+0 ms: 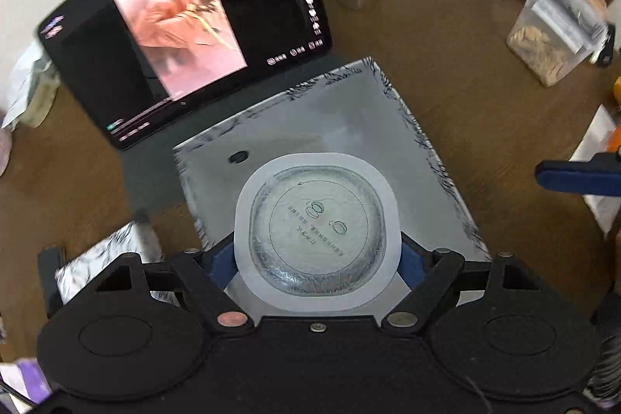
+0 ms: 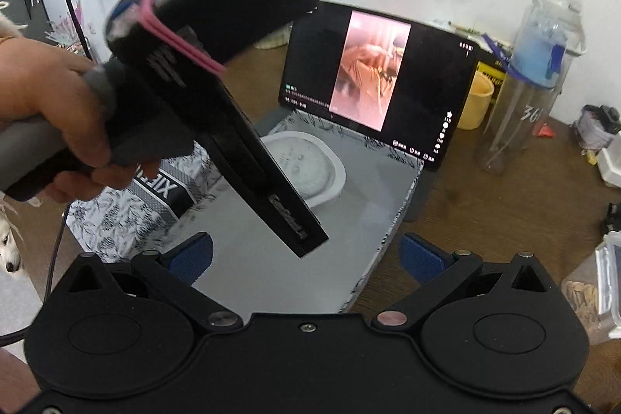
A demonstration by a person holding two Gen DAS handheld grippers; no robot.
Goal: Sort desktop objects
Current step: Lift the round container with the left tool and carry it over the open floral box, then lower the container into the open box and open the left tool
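A round sealed cup (image 1: 316,223) with a white film lid sits between the blue pads (image 1: 219,262) of my left gripper (image 1: 316,262), which is shut on its rim. The cup hangs low over a grey box (image 1: 349,119) with flower-printed edges. In the right wrist view the same cup (image 2: 310,165) shows at the box's far side, partly hidden behind the left gripper's black body, which a hand (image 2: 50,103) holds. My right gripper (image 2: 306,254) stands open over the near part of the box (image 2: 349,204), nothing between its fingers. One of its blue fingers (image 1: 574,177) shows at the right edge.
A tablet (image 2: 372,80) playing video leans behind the box. To the right stand a clear water bottle (image 2: 531,76), a yellow cup (image 2: 479,99) and a clear lidded container of nuts (image 1: 555,33). A flower-printed box (image 2: 128,216) lies to the left on the brown table.
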